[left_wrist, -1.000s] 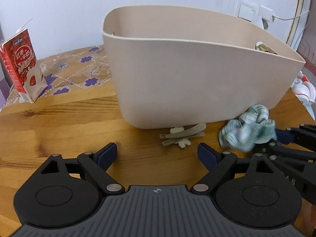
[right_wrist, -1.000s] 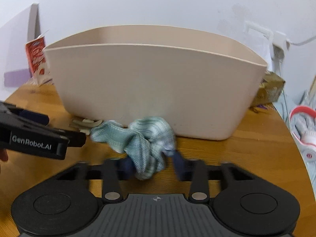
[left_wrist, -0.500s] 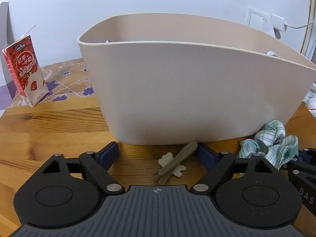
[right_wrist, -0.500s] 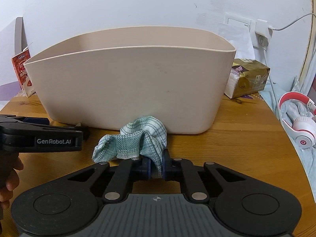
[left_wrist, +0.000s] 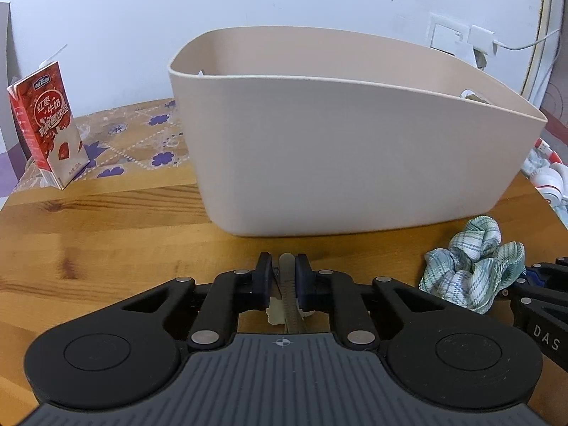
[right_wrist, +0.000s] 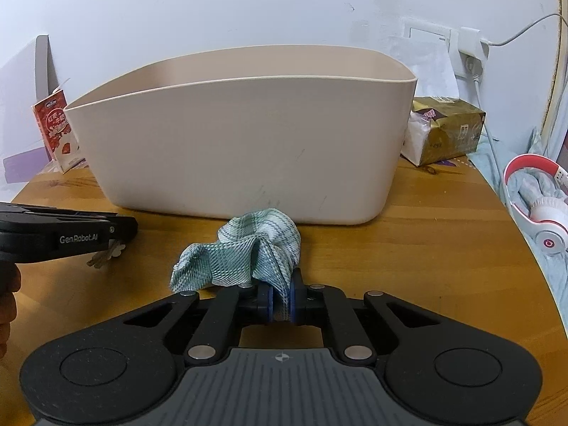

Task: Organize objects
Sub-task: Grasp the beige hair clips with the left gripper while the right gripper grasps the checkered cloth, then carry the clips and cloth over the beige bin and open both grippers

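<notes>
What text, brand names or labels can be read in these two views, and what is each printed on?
"GenRobot.AI": side of the left gripper.
"DAS": cut-off lettering on the right gripper.
"红枣牛奶": front of the red milk carton; its smaller print is too blurred.
Gold tissue pack: print too small to read.
Beige basket: no text.

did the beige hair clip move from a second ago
Yes. The beige hair clip, earlier lying crosswise near the beige plastic tub, now points toward it, clamped in the left gripper.
</notes>
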